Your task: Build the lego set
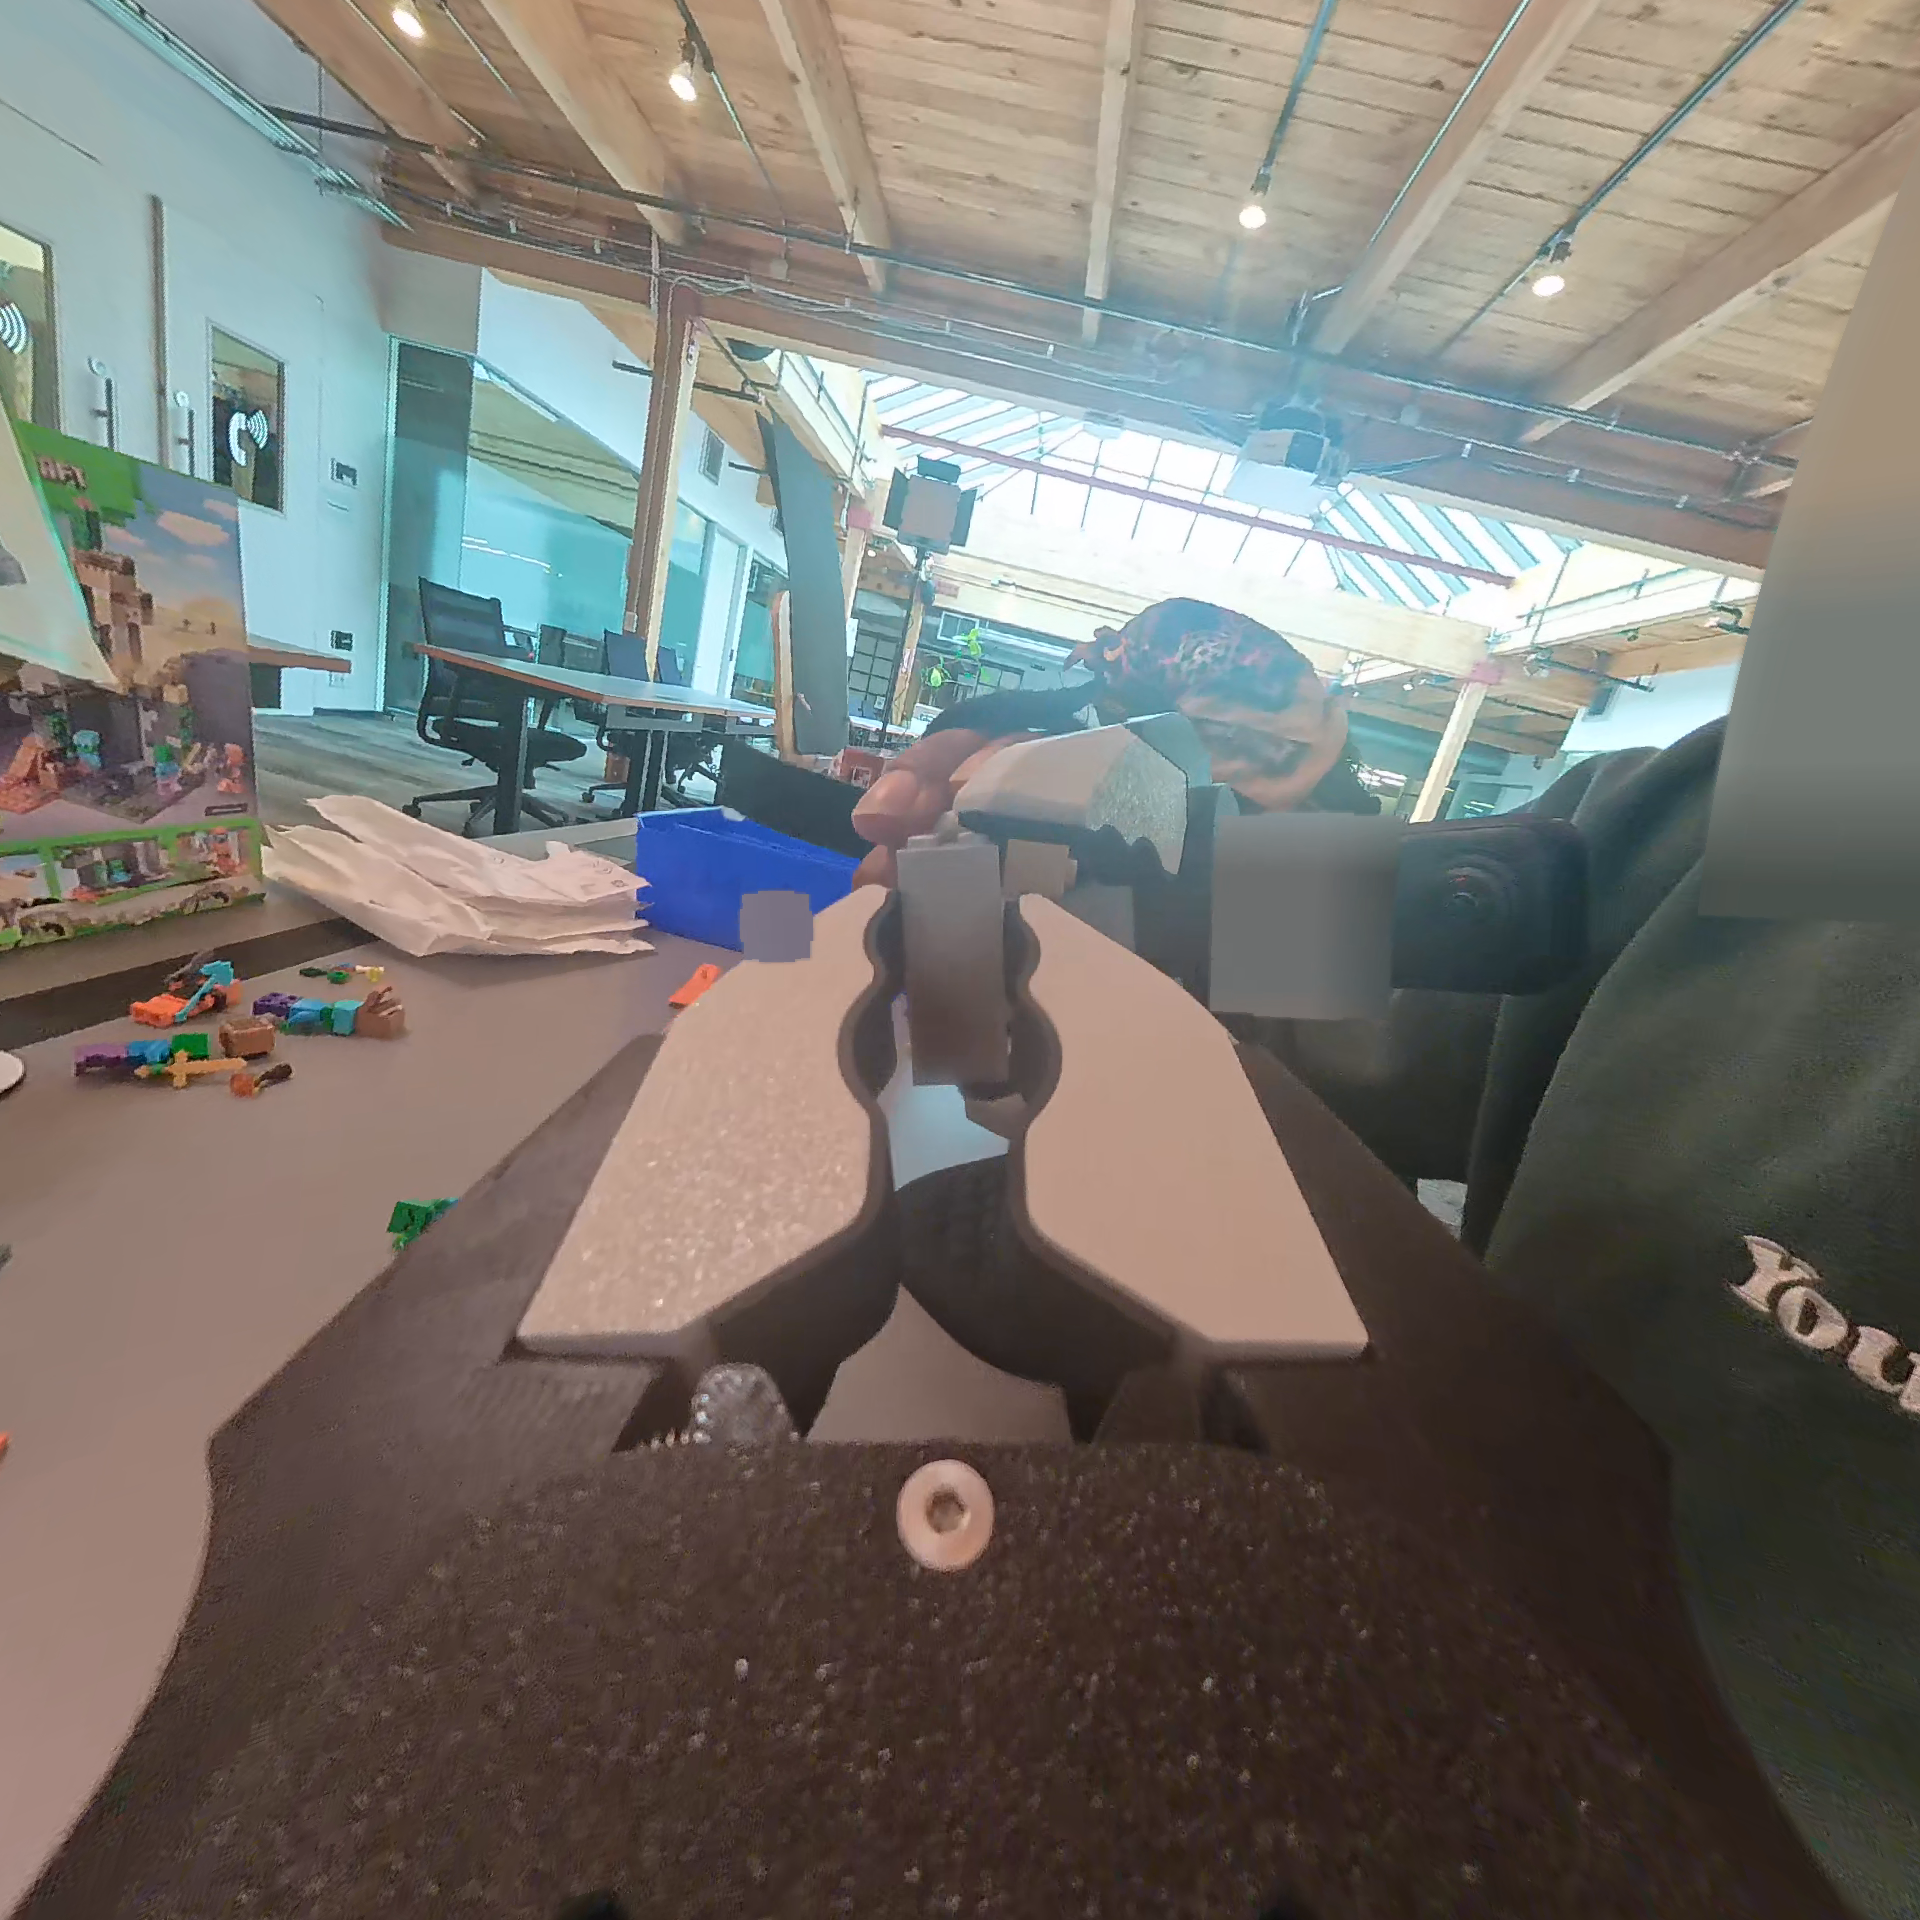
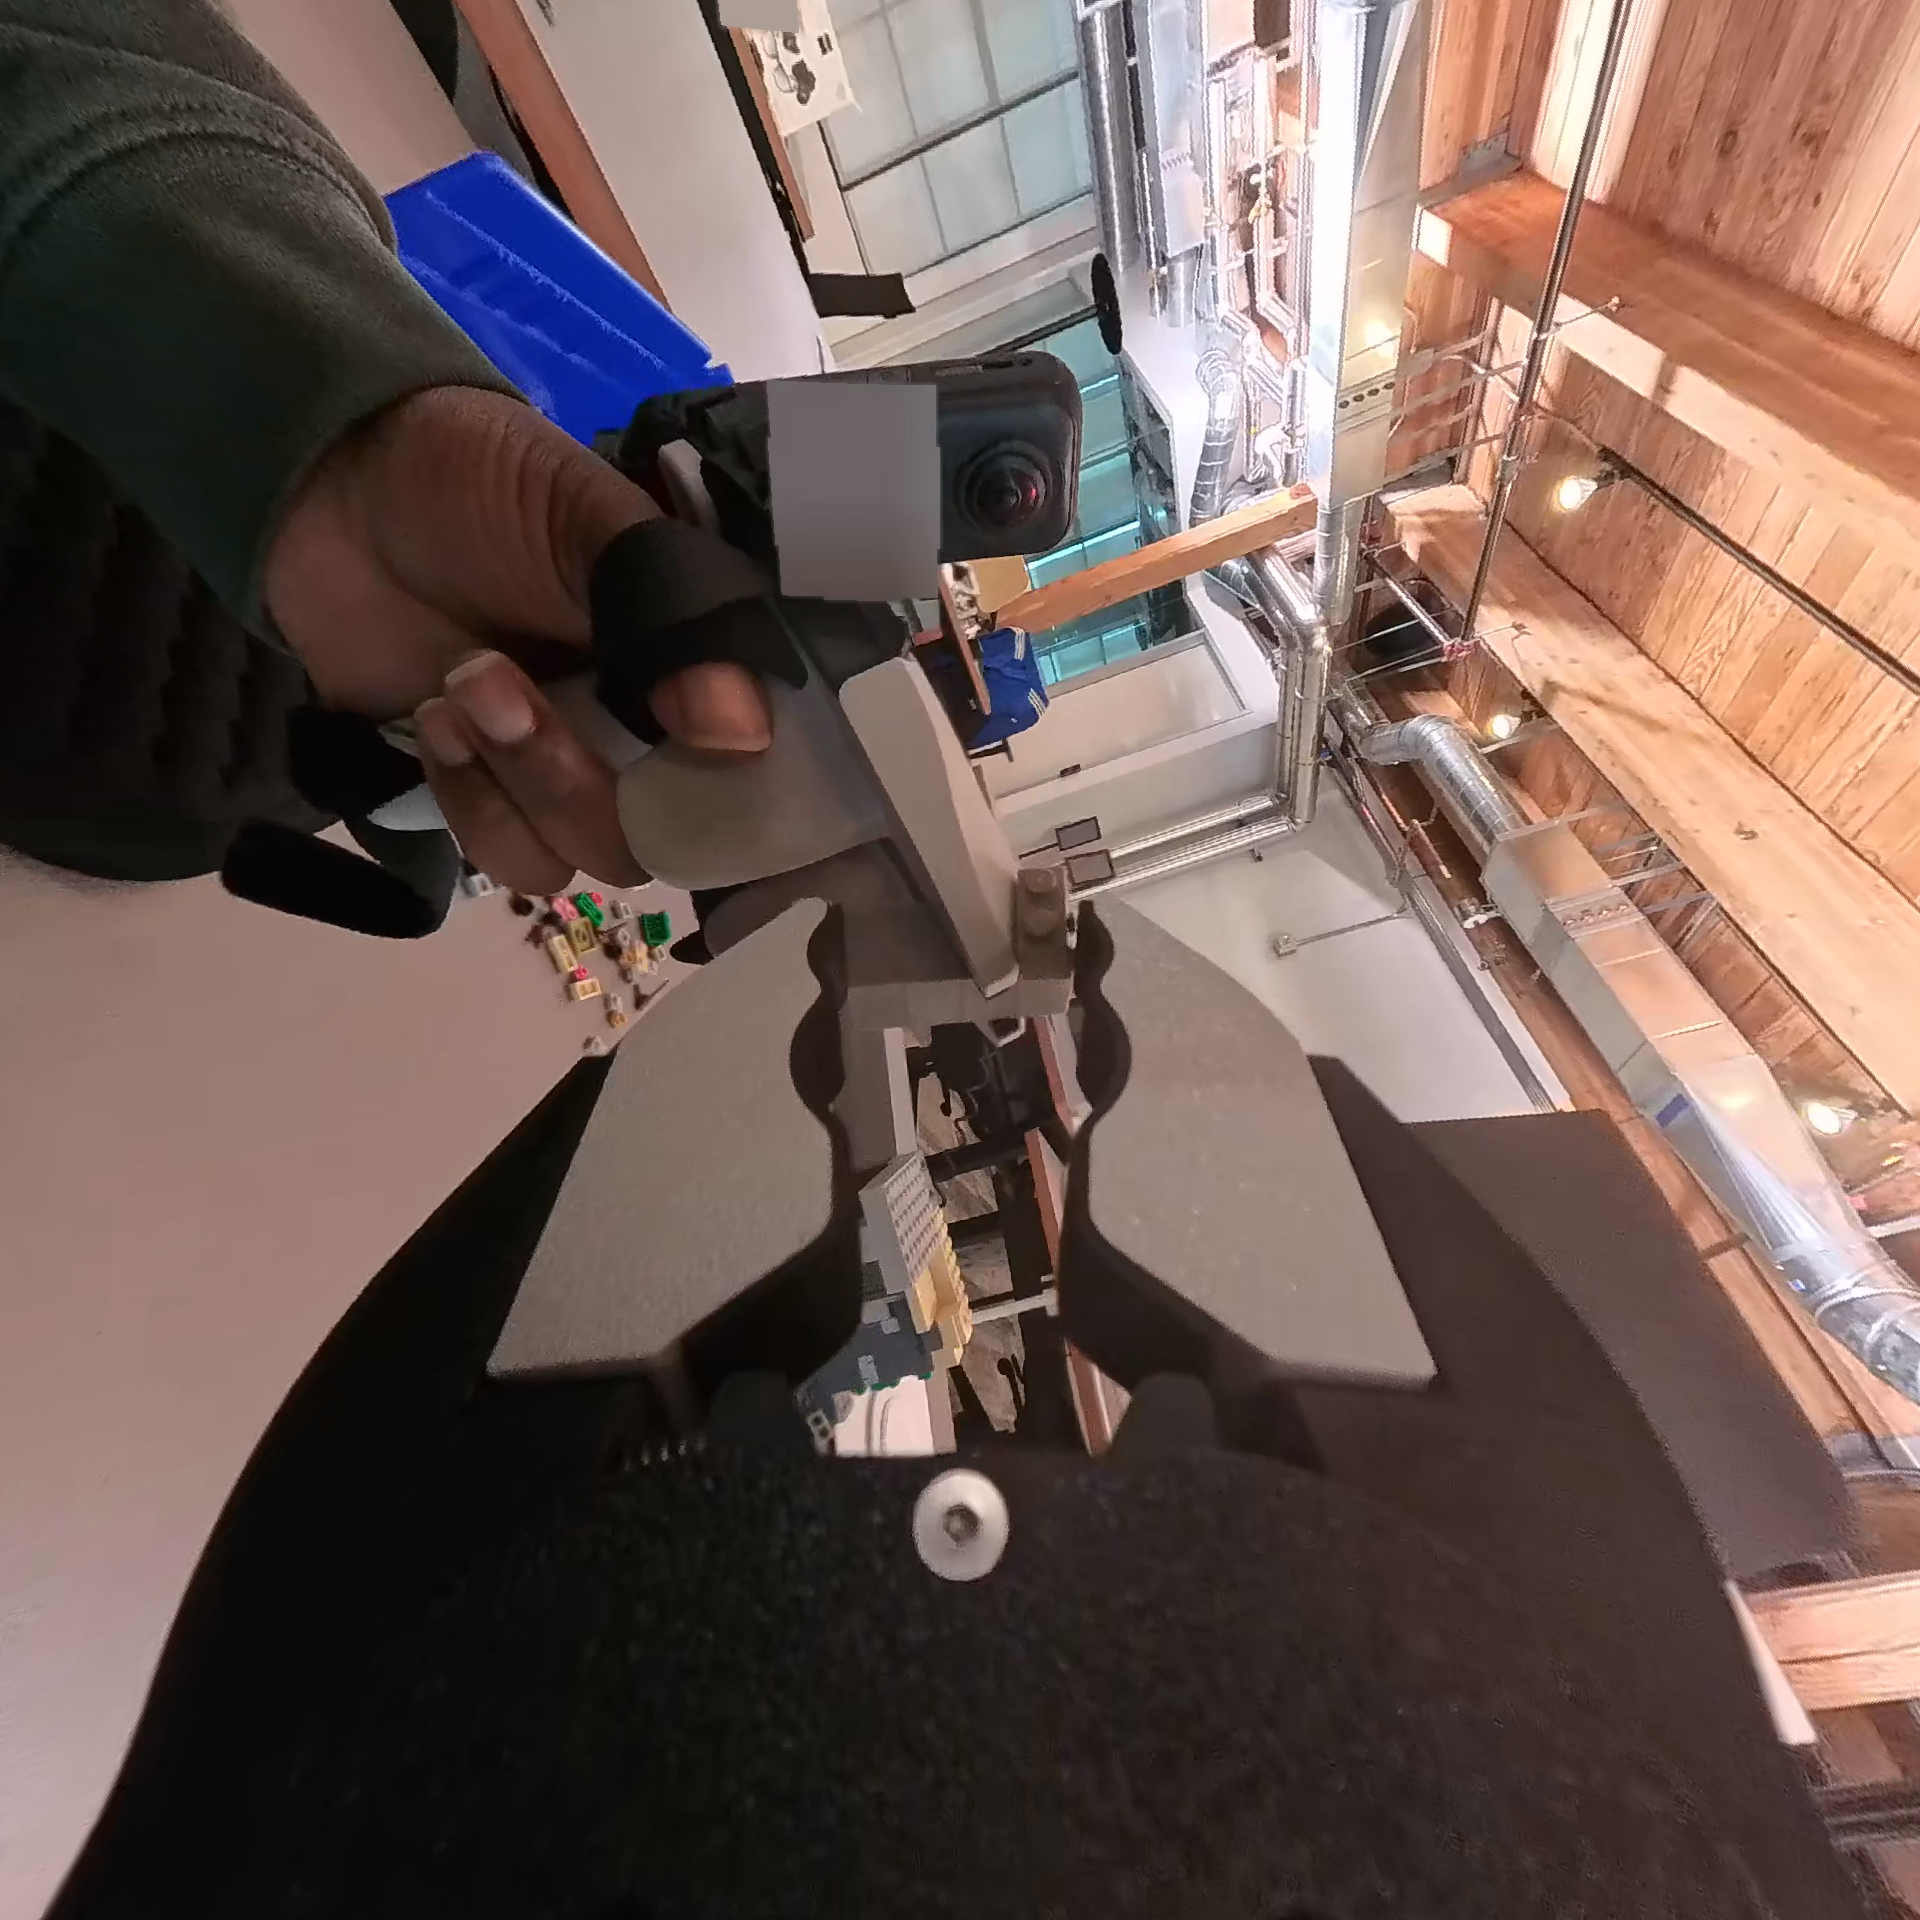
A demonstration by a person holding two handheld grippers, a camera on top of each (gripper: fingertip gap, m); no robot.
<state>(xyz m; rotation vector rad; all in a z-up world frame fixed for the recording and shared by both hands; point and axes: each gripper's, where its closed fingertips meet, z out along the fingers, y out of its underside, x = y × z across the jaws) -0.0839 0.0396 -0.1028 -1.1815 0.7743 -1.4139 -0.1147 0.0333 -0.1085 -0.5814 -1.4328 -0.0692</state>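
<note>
The grey counter [image 1: 312,1195] carries a toy-set box [image 1: 125,675] at its far left edge, a blue bin [image 1: 717,873] by the far edge, white paper bags [image 1: 457,883] between them, and loose coloured bricks [image 1: 239,1023]. The left gripper [image 1: 951,966] has its fingers clamped on a tall grey brick piece [image 1: 951,956] — held above the counter. The right gripper [image 2: 951,987] has its fingers clamped across that same piece, by a small studded brick [image 2: 1042,925].

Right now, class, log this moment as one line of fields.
left gripper: fingers shut on grey brick | right gripper: fingers around same grey brick, contact unclear | table: loose toy bricks, blue bin
</note>
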